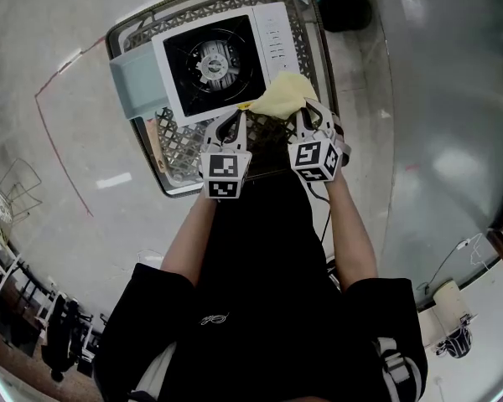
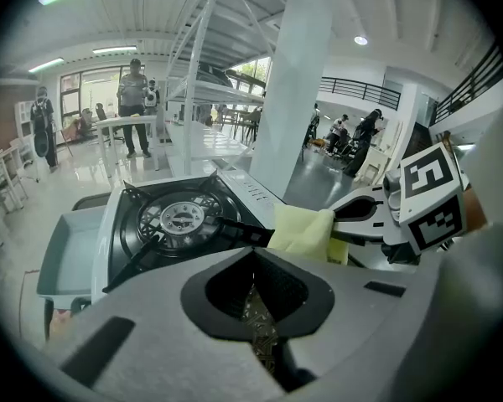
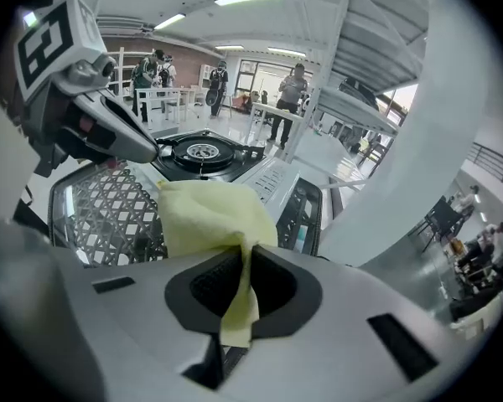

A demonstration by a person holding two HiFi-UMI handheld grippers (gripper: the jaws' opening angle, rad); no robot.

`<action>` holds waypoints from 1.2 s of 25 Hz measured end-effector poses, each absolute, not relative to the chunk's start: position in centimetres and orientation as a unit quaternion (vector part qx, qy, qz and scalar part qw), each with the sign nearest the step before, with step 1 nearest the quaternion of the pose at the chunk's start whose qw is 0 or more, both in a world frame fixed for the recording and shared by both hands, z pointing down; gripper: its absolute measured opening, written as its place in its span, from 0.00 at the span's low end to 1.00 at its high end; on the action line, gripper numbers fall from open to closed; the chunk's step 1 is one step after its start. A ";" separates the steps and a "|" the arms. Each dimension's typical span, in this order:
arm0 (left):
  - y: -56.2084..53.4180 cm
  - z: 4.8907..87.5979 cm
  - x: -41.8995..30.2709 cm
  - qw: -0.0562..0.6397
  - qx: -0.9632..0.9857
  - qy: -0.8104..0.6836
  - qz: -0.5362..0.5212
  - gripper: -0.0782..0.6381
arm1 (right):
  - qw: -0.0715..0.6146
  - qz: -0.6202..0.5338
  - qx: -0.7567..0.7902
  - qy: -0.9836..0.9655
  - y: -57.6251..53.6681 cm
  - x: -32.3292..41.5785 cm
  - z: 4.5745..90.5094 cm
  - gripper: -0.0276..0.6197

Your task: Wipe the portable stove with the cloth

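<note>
The portable stove [image 1: 210, 61] is white with a black burner top and sits on a metal mesh rack [image 1: 180, 153]. A pale yellow cloth [image 1: 283, 97] lies bunched over the stove's near right corner, and my right gripper [image 1: 308, 111] is shut on it. In the right gripper view a fold of the cloth [image 3: 205, 216] is pinched between the jaws of the right gripper [image 3: 237, 262], with a tail hanging below. My left gripper [image 1: 232, 124] is just left of the cloth at the stove's near edge, shut and empty. In its own view the left gripper [image 2: 253, 285] shows only the mesh behind its jaws, with the stove [image 2: 180, 220] beyond.
A light blue tray [image 1: 138, 82] sits against the stove's left side on the rack. A black round object [image 1: 344, 8] stands on the floor at the far right. A white pillar [image 2: 298, 82] rises behind the stove, and several people stand in the background.
</note>
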State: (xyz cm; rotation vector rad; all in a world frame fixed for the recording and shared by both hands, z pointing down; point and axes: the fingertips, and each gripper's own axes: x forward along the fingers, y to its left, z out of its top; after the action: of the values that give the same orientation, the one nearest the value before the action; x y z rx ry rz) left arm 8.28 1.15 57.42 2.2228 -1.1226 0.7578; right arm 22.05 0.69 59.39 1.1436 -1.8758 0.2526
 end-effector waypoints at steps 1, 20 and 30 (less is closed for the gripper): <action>1.1 57.4 8.4 0.266 0.822 -0.417 0.281 0.13 | 0.446 0.105 0.461 -0.760 0.4 22.1 59.4 0.07; -0.5 56.7 8.4 0.294 0.775 -0.498 0.254 0.13 | 0.430 0.108 0.378 -0.813 -3.2 20.0 59.7 0.07; -0.9 57.4 6.7 0.295 0.771 -0.512 0.237 0.13 | 0.435 0.118 0.386 -0.805 -4.9 19.0 60.0 0.07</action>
State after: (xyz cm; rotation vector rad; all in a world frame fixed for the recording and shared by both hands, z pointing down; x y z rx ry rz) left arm 6.71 -0.90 57.36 2.0526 -1.3619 0.6297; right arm 19.05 -4.85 60.00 0.9602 -2.0035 0.2926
